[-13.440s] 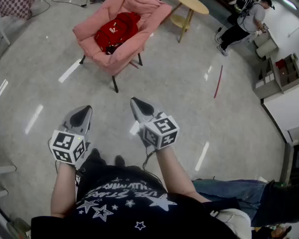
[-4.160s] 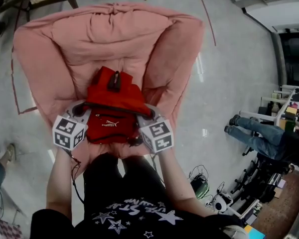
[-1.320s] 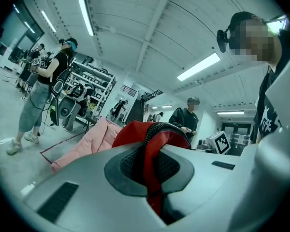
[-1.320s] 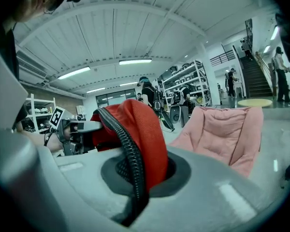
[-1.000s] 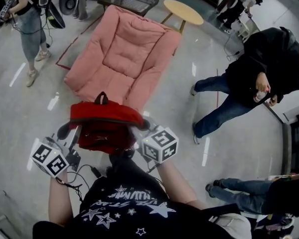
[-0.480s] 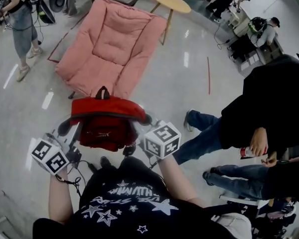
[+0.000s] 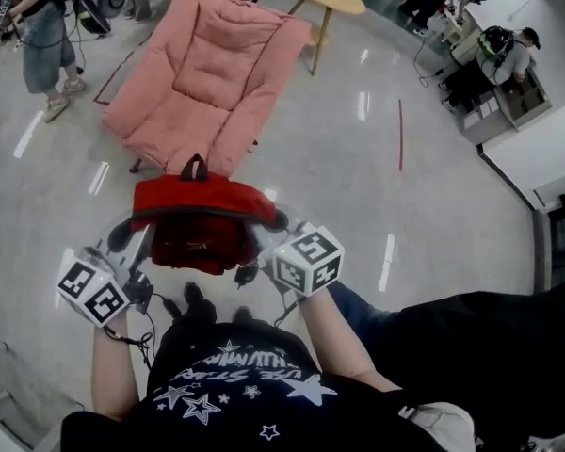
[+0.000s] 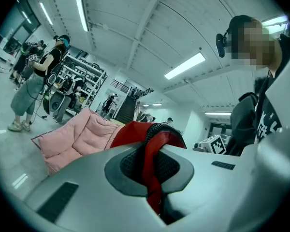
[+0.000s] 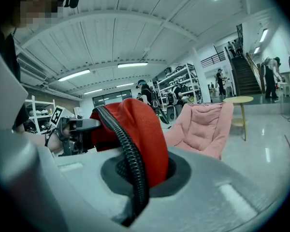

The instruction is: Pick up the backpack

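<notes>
Gripping the red backpack [image 7: 202, 224] crosswise — my left claw [image 7: 122, 238] clenched on one end, right claw [image 7: 277, 222] on the other.

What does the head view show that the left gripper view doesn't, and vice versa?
Head view only: the red floor line and the whole backpack hanging between left gripper and right gripper. Left gripper view only: ceiling lights, shelving, and the strap clamped in the left jaws. Both: backpack, pink chair.
</notes>
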Available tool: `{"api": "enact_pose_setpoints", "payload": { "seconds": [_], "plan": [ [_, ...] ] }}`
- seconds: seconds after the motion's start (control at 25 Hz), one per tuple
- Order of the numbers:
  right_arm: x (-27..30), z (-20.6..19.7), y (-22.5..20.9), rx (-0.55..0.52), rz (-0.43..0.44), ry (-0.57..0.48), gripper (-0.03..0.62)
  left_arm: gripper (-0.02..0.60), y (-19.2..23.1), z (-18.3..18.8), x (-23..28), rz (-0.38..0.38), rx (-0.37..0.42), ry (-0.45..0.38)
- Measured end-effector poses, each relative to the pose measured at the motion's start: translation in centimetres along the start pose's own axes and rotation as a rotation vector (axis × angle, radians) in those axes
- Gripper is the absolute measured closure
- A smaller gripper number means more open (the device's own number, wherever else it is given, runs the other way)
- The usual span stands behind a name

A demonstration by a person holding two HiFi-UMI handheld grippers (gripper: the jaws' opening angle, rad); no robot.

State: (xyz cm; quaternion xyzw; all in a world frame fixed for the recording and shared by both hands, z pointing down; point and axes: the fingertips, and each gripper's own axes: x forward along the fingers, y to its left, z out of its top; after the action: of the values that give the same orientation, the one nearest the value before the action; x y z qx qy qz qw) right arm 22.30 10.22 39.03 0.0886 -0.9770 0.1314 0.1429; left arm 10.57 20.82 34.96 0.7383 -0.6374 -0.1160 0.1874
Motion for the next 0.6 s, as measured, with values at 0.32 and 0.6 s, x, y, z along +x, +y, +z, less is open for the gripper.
{"api": "enact_pose_setpoints", "payload": {
  "seconds": [0.32,0.6],
  "plan": [
    [1.4,-1.6,-1.1,0.034,-0.01,0.019,0.586,0.566,1.9,-1.4,1.1,0.009,0.001,0.029],
    [1.6,-1.4,-1.3,0.032,-0.023,0.026,0.586,0.566,2.2,-1.2,1.3,-0.005,-0.008,0.04]
  ]
}}
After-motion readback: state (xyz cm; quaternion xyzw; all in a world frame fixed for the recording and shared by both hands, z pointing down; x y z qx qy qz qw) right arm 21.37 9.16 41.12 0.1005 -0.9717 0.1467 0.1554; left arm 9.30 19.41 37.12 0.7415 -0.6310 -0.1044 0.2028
